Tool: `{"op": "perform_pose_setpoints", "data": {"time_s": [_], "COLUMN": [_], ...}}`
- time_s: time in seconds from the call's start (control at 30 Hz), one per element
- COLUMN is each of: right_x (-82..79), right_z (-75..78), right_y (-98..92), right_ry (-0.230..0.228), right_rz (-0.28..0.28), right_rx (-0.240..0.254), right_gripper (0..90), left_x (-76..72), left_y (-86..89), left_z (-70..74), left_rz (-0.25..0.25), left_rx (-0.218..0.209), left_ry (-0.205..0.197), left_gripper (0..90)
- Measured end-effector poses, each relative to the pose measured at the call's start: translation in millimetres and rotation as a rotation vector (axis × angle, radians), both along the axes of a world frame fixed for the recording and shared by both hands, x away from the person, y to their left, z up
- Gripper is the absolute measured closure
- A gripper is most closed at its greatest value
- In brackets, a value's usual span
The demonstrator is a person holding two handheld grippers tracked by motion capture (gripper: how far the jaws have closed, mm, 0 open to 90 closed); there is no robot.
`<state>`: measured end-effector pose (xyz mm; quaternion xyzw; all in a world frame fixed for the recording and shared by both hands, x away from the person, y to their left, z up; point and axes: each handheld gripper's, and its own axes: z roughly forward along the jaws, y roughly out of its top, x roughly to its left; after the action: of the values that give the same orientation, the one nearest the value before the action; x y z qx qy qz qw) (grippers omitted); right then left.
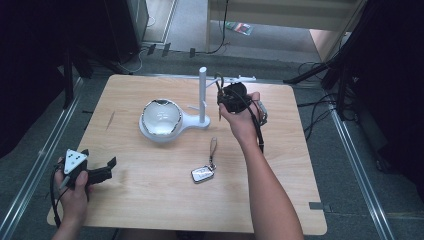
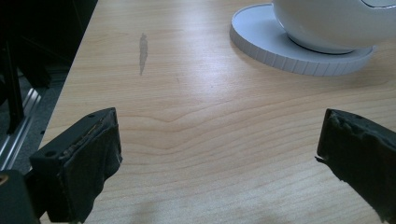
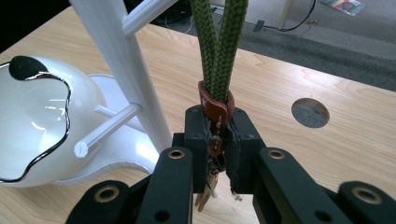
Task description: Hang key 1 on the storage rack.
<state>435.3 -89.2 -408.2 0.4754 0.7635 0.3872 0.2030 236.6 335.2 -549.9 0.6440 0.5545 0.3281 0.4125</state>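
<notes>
A white key stand has an upright post (image 1: 202,95) with side pegs (image 3: 107,130) and a round base holding a white bowl (image 1: 161,117). My right gripper (image 1: 225,95) is up beside the post's top. It (image 3: 215,126) is shut on the brown leather clasp (image 3: 210,105) of a green cord lanyard (image 3: 219,46), whose loop runs upward out of that view; small keys dangle below the jaws. A silver key fob (image 1: 202,174) with a strap lies on the table. My left gripper (image 1: 99,157) rests open at the front left, and nothing sits between its jaws (image 2: 219,144).
The wooden table (image 1: 150,200) has a round hole (image 3: 310,112) near its far right. The stand's base (image 2: 280,46) lies ahead of the left gripper. Metal rails and cables run along the floor on both sides.
</notes>
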Motion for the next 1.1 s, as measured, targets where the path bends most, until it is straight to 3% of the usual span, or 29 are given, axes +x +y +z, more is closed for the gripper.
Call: {"op": "perform_pose_setpoints", "data": {"time_s": [0.47,0.67,0.8,0.87,1.1], "right_x": [-2.2,-5.1,-8.5,-11.6,-13.9], "right_z": [-4.2,-4.4,-4.2,-2.8,-2.8], "right_y": [5.7,5.5,7.3,10.4,15.0], "right_ry": [0.016,0.0,-0.019,-0.041,-0.056], "right_rz": [0.014,0.012,0.013,0.003,0.006], "right_rx": [0.01,0.001,-0.023,-0.058,-0.097], "right_gripper": [81.6,81.6,81.6,81.6,81.5], "left_x": [0.0,0.0,0.0,0.0,0.2], "left_y": [0.4,0.1,0.1,0.1,0.0], "left_z": [-0.1,-0.1,0.0,0.0,0.0], "left_rz": [-0.001,0.0,-0.002,-0.002,-0.002], "left_rx": [-0.005,-0.002,0.001,0.001,0.001], "left_ry": [-0.001,-0.001,0.001,0.001,0.002], "left_gripper": [0.2,0.2,0.2,0.2,0.2]}}
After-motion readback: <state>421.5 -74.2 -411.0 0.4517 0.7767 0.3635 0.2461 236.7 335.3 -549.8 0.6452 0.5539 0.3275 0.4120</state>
